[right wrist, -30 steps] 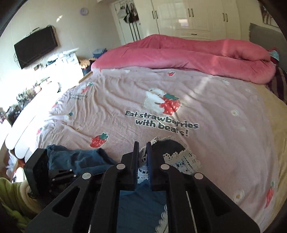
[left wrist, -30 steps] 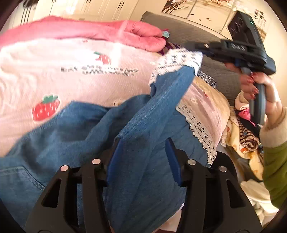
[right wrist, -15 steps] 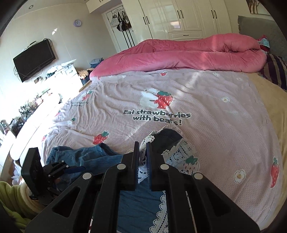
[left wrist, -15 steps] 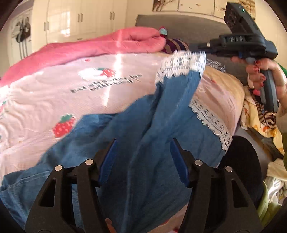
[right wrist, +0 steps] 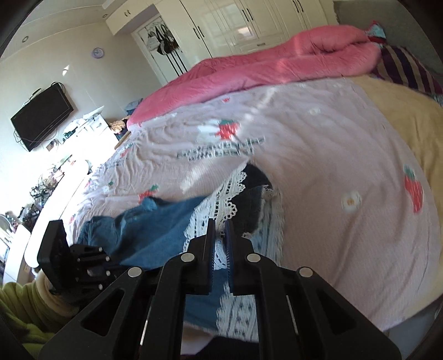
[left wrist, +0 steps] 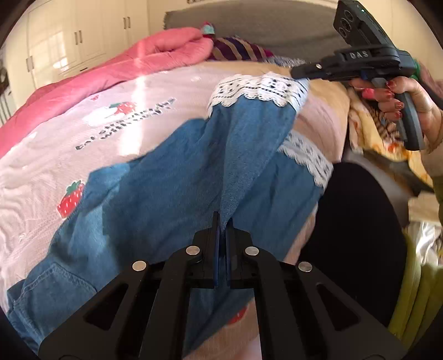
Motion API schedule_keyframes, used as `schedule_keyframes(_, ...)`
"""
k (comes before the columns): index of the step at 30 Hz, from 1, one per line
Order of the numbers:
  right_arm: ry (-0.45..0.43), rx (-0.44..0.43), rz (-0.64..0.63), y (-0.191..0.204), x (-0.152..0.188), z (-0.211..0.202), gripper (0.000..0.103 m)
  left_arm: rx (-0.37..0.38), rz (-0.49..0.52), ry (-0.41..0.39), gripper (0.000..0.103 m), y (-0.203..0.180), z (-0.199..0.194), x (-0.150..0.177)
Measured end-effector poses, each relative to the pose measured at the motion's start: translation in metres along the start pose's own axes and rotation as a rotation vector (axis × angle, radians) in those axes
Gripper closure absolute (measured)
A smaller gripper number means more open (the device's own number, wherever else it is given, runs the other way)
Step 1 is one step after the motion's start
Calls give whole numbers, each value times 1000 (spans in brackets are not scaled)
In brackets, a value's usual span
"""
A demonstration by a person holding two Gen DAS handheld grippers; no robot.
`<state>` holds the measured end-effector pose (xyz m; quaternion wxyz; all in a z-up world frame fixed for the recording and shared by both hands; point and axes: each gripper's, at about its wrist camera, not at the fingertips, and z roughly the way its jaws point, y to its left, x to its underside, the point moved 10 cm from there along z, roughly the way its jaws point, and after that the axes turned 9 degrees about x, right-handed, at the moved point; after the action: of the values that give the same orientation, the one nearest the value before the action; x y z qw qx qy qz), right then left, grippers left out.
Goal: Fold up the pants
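Blue denim pants [left wrist: 155, 193] with white lace hems [left wrist: 257, 88] lie on a pink strawberry-print bedspread [left wrist: 69, 144]. My left gripper [left wrist: 223, 221] is shut on a fold of one denim leg. My right gripper [right wrist: 219, 225] is shut on that leg's lace hem [right wrist: 221, 199] and holds it lifted above the bed. In the left wrist view the right gripper [left wrist: 301, 73] pinches the hem at upper right. In the right wrist view the left gripper [right wrist: 116, 263] shows at lower left against the denim [right wrist: 155, 229]. The other leg lies flat underneath.
A rolled pink duvet [right wrist: 277, 63] lies along the bed's far side, with a striped pillow [right wrist: 407, 69] at the head. A black round object [left wrist: 360, 235] and heaped clothes [left wrist: 382, 138] sit beside the bed. White wardrobes [right wrist: 235, 25] and a wall TV [right wrist: 41, 116] stand beyond.
My left gripper has shut on a fold of the denim leg; it was open around it before. My right gripper has kept the lace hem and drawn the leg taut.
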<state>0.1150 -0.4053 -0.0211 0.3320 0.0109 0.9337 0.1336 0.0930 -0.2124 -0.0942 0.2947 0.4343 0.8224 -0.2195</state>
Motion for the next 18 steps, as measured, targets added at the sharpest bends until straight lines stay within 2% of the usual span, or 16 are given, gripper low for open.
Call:
schedule_keyframes(4,69,-2,26,-11,42,5,99,-1,29,21,103,-7,5,11)
schedule_keyframes(6,91,-18,37,-12,57,8,98,-1,26,30,103,-9,10,16)
schedule_keyframes(9,98,3,61,-21,71,11,95,-4,13,37,103,-11,17,19)
schedule_keyframes(10,92,1,70,-24,73,11,92,-5,9,36,103,-11,17,19)
schedule_keyframes(11,90,-5,79,-24,76,12,79,-6,5,34,103,-11,16,19)
schedule_keyframes(12,89,-2,85,-26,75,12,62,-6,0,31,103,-11,16,19)
schedule_keyframes(13,84,3,88,-26,76,13,57,-7,-5,30,103,-11,15,19)
schedule_keyframes(18,61,-7,46,-18,69,19,56,-13,-25,32,103,-10,14,17)
